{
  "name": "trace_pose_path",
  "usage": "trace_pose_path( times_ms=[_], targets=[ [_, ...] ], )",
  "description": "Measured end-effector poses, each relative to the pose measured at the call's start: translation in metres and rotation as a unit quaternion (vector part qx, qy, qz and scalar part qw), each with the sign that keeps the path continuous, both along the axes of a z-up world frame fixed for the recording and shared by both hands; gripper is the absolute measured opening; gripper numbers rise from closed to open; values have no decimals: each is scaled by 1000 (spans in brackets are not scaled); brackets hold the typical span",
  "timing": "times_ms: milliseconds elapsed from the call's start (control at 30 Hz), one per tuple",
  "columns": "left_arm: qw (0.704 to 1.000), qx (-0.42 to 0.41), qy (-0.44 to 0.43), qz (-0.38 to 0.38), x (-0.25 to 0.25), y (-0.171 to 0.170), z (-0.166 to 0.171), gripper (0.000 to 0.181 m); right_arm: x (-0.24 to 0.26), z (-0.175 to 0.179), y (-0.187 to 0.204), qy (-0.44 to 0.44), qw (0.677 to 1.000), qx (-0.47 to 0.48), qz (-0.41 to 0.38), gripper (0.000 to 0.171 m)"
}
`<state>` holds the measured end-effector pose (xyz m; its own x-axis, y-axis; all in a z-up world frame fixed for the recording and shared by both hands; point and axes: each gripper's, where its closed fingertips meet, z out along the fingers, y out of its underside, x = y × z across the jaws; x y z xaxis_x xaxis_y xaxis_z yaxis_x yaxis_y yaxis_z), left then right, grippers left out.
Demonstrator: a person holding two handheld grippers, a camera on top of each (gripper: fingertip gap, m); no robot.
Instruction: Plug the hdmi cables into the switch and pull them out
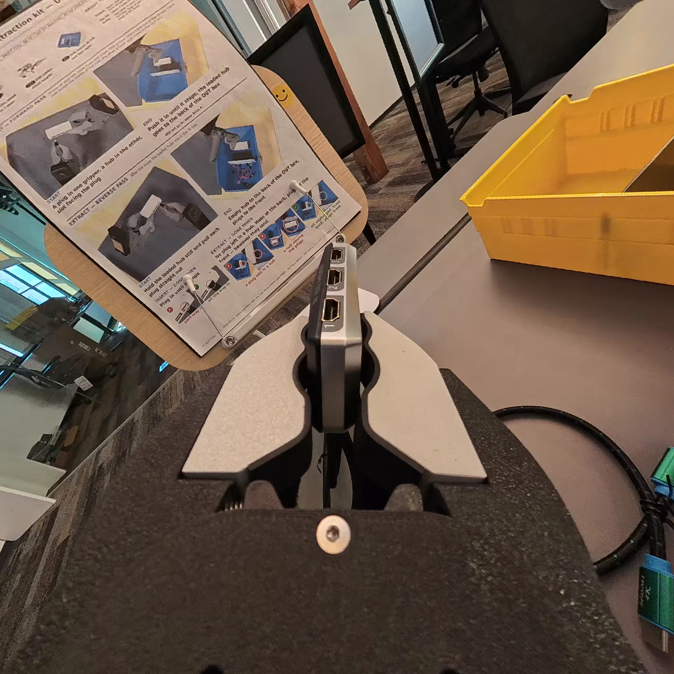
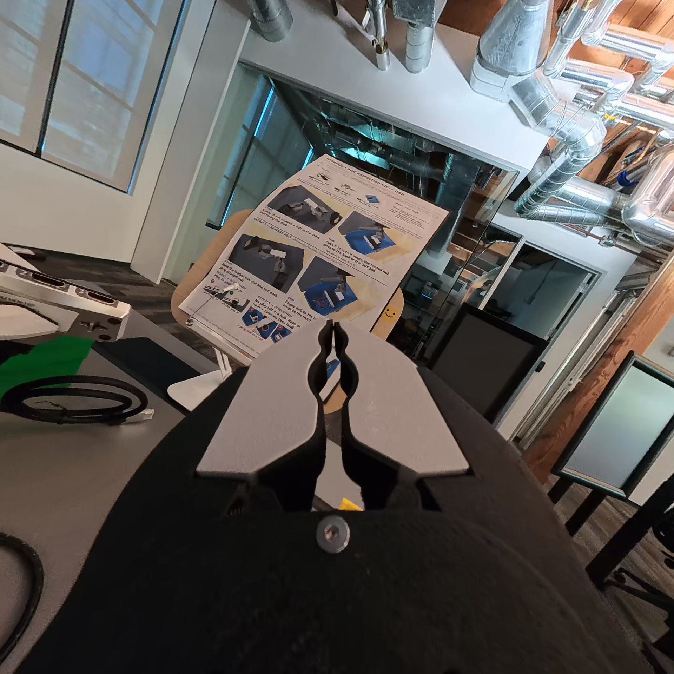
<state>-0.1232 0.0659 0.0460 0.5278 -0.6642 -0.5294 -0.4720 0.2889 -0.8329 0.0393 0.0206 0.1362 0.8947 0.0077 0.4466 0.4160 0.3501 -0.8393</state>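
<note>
My left gripper (image 1: pixel 333 328) is shut on the HDMI switch (image 1: pixel 333 346), a flat silver and black box held on edge above the grey table. Its three gold-rimmed ports face up and all three are bare. The switch also shows at the left edge of the right wrist view (image 2: pixel 65 295). My right gripper (image 2: pixel 333 328) is shut with its pads together and nothing between them, raised above the table and pointing at the instruction stand. Black braided HDMI cables with green and blue plugs (image 1: pixel 656 569) lie on the table at the lower right of the left wrist view.
A yellow plastic bin (image 1: pixel 569 204) stands on the table to the right. A wooden stand with a printed instruction sheet (image 1: pixel 175 175) stands at the table's far edge. A coiled black cable (image 2: pixel 76 401) lies on the table at left. Office chairs and a dark screen stand beyond. The gap from one gripper's tips to the other's is roughly 20 cm.
</note>
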Motion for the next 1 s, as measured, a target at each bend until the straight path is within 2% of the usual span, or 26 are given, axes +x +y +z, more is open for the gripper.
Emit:
trace_pose_path(
  times_ms=[1000],
  targets=[
    [1000, 3, -7, -1, -1, -2, 6, 22, 0, -30, 21, -5, 996, -89, -8, 1]
  ],
)
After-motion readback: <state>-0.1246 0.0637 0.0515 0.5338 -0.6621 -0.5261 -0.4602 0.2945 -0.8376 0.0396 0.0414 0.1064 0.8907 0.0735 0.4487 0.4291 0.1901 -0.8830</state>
